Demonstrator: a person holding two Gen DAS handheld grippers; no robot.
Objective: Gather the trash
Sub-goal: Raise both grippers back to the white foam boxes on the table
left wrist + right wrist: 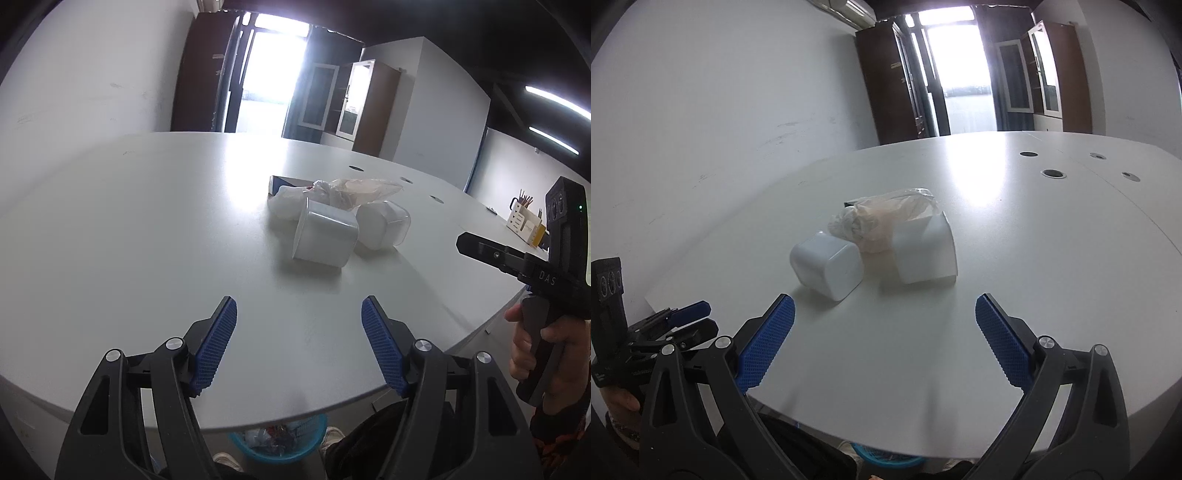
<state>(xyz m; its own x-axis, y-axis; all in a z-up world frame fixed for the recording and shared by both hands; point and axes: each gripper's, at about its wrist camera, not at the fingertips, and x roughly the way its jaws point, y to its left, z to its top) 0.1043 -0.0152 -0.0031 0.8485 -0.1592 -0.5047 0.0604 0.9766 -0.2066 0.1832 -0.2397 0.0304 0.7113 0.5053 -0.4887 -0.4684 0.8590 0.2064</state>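
Observation:
A small pile of trash lies on the white table [129, 221]: a white square plastic container [325, 236] on its side, a second white container [382, 225] to its right, a crumpled clear plastic bag [351, 192] behind them, and a dark blue flat box [286, 181] at the back. My left gripper [299, 310] is open and empty, short of the pile. In the right wrist view the containers [827, 271] [925, 254] and the bag [882, 218] lie ahead of my open, empty right gripper [884, 308]. The right gripper also shows at the right edge of the left wrist view [461, 242].
A blue trash basket [277, 441] with some rubbish stands on the floor under the table's near edge; it also shows in the right wrist view [886, 459]. Round cable holes [1052, 173] dot the table's far right. A desk organiser [524, 221] stands at the far right.

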